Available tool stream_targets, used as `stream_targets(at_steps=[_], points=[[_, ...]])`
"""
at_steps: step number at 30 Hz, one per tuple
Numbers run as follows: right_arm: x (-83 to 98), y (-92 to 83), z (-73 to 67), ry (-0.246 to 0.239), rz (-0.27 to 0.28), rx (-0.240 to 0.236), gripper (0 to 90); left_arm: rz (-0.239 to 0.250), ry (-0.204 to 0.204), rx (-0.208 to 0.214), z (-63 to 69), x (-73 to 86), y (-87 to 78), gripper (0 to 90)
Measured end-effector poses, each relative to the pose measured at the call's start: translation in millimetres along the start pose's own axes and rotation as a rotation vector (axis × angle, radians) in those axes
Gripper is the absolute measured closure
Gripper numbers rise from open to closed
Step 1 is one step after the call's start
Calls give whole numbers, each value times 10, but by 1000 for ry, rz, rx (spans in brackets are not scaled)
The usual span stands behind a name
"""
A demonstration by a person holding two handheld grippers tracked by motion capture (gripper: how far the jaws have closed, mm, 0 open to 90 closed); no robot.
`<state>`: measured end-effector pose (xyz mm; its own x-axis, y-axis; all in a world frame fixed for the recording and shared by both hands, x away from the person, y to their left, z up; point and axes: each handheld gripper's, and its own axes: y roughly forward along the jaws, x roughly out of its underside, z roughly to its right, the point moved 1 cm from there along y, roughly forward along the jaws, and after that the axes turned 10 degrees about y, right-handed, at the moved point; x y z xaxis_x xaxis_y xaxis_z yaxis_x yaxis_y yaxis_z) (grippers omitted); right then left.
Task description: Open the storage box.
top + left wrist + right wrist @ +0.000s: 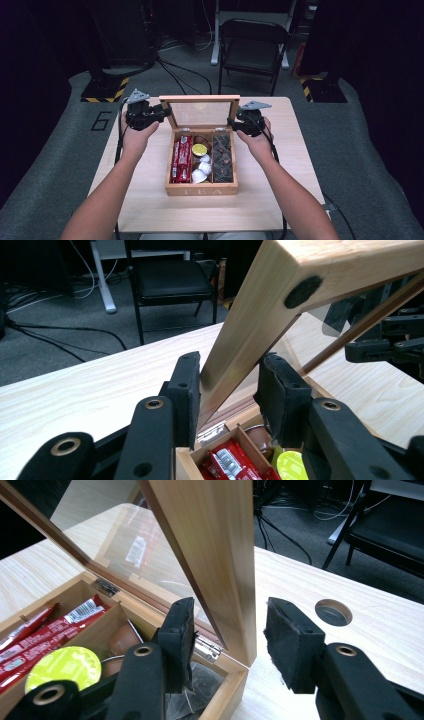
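Observation:
A wooden tea box stands mid-table with its glass-paned lid raised upright. Inside lie red packets, a yellow-topped capsule, white capsules and dark tea bags. My left gripper is at the lid's left edge. In the left gripper view it is shut on the lid's wooden side rail. My right gripper straddles the lid's right edge. In the right gripper view its jaws bracket the rail, with a small gap at the outer pad.
The light wooden table has bare room on both sides of the box and a round cable hole near its far right. A black folding chair and floor cables lie beyond the table's far edge.

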<state>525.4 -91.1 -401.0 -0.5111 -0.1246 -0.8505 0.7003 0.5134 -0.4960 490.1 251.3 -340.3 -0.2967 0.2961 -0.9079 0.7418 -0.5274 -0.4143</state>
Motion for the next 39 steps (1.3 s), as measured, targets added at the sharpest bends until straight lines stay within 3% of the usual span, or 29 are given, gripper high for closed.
stream_targets(at_steps=[3, 23, 39], points=[[4, 36, 14, 0, 3, -18, 548, 7, -15, -4, -13, -14, 26, 618], [54, 276, 73, 3, -40, 8, 583, 2, -43, -12, -99, -80, 121, 628], [47, 298, 108, -2, -60, 18, 643, 20, -71, -22, -156, -85, 196, 631]])
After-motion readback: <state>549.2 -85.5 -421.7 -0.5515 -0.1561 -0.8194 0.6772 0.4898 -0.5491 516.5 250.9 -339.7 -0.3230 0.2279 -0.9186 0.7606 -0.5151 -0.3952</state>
